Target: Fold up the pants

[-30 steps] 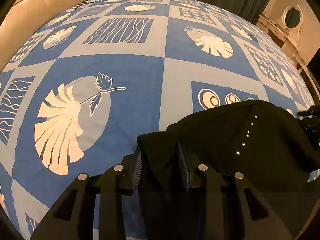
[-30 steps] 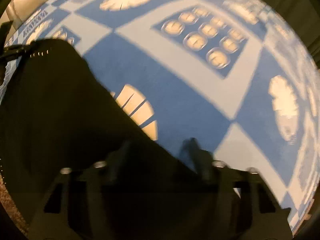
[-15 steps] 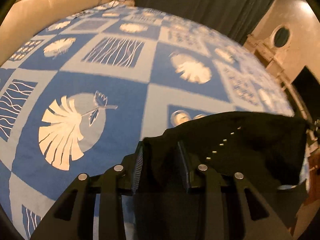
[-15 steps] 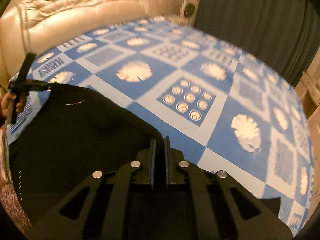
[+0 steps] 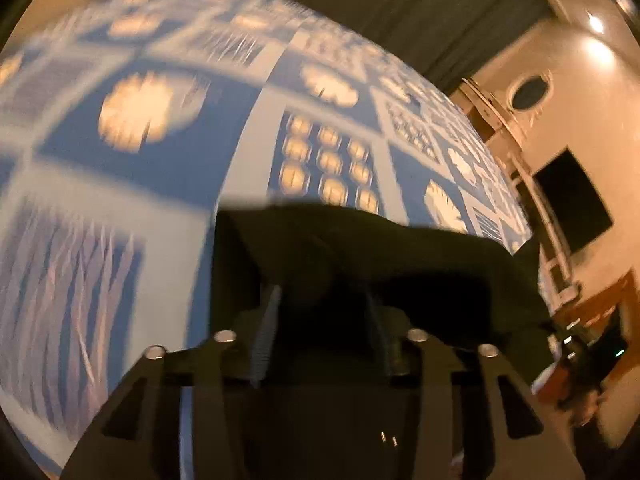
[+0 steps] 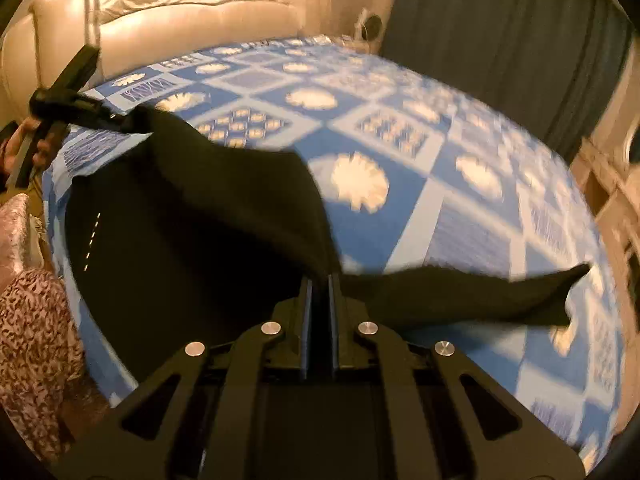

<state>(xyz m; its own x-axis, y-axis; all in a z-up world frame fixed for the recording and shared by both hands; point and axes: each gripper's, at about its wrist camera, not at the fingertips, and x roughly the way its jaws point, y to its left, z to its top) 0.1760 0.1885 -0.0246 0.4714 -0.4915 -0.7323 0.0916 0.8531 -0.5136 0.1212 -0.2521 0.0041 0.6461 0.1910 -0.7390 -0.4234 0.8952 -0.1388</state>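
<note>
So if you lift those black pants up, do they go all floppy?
Probably yes. The pants sag between the left gripper and the right gripper, so they look limp. One loose end trails off sideways, unsupported. They seem light, hanging from just two pinches.

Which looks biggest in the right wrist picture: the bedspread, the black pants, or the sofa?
1. bedspread
2. black pants, though closer to the camera, so they may look oversized
3. sofa, farthest away and partly cut off
</note>
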